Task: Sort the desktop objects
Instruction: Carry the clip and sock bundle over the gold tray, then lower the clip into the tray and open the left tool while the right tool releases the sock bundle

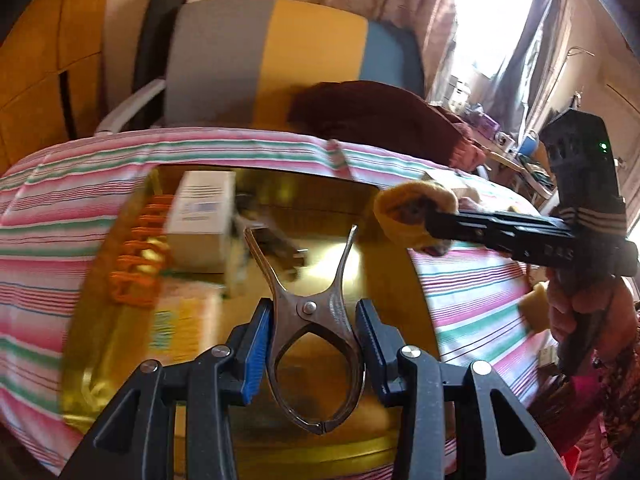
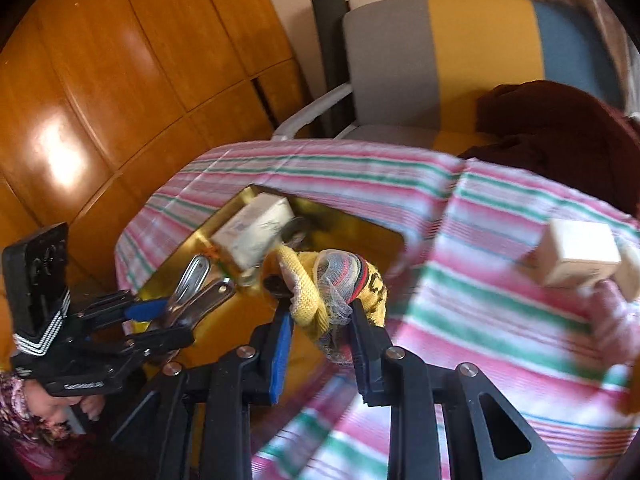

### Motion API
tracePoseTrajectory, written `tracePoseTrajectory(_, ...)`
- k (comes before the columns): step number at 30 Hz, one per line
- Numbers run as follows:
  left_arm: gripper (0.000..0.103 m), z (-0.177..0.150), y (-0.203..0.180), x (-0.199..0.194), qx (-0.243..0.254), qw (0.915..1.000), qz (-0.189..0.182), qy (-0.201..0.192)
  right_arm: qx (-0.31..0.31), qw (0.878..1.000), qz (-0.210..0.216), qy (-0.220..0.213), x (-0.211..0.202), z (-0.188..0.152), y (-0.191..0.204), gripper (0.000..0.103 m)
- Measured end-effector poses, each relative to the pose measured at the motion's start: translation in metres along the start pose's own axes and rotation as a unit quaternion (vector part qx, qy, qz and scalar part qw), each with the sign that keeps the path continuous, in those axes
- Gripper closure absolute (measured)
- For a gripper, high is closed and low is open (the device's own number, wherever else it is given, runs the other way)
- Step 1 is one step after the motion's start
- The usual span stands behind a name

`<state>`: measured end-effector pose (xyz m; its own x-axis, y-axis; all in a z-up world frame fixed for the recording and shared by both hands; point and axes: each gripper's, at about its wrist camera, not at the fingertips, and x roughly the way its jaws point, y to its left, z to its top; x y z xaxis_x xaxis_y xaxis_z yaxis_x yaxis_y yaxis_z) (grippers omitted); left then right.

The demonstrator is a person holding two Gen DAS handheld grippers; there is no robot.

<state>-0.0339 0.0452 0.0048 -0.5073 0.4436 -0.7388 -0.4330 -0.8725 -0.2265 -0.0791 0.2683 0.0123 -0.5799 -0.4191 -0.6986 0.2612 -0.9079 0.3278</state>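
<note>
Metal clip (image 1: 316, 320) clamped upright in left hand-held gripper (image 1: 316, 334) right over gold tray (image 1: 384, 208) mid-desk, knit sock bundle (image 2: 340, 280) pinched in right hand-held gripper (image 2: 320, 316) at tray's right edge.

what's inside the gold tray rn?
In the gold tray: a white box, orange clips, a yellowish packet and a dark metal item, too blurred to identify. The held metal clamp hides the tray's middle.
</note>
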Motion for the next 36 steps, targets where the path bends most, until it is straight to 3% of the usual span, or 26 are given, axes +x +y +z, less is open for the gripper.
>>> tracePoseTrajectory(8, 0.061, -0.006, 0.067, -0.017, -0.029, 0.9984, 0.049, -0.002, 0.038, 0.999, 0.029, 0.025, 0.035, -0.005, 0.033, 0.075)
tracePoseTrajectory(13, 0.061, -0.009, 0.087, -0.008, -0.025, 0.9979, 0.056, 0.021, 0.066, 0.995, 0.007, 0.071, 0.064, -0.013, 0.047, 0.075)
tracePoseTrajectory(17, 0.061, -0.011, 0.097, 0.0, -0.024, 0.9976, 0.054, 0.037, 0.079, 0.994, -0.001, 0.081, 0.079, -0.015, 0.055, 0.075)
tracePoseTrajectory(19, 0.057, -0.013, 0.101, 0.004, -0.033, 0.9965, 0.06, 0.049, 0.096, 0.993, 0.003, 0.072, 0.082, -0.014, 0.058, 0.07)
tracePoseTrajectory(21, 0.043, -0.014, 0.104, 0.004, -0.043, 0.9956, 0.066, 0.05, 0.111, 0.992, 0.019, 0.061, 0.085, -0.013, 0.061, 0.058)
tracePoseTrajectory(22, 0.041, -0.014, 0.106, 0.002, -0.05, 0.9954, 0.069, 0.043, 0.113, 0.992, 0.022, 0.056, 0.085, -0.013, 0.063, 0.052)
tracePoseTrajectory(24, 0.04, -0.014, 0.108, -0.003, -0.057, 0.9956, 0.067, 0.034, 0.113, 0.992, 0.027, 0.042, 0.082, -0.014, 0.068, 0.05)
tracePoseTrajectory(31, 0.04, -0.016, 0.107, -0.01, -0.066, 0.9949, 0.074, 0.021, 0.114, 0.993, 0.027, 0.03, 0.07, -0.023, 0.069, 0.052)
tracePoseTrajectory(36, 0.04, -0.018, 0.103, -0.014, -0.07, 0.9945, 0.077, 0.012, 0.12, 0.992, 0.012, 0.04, 0.076, -0.027, 0.061, 0.071)
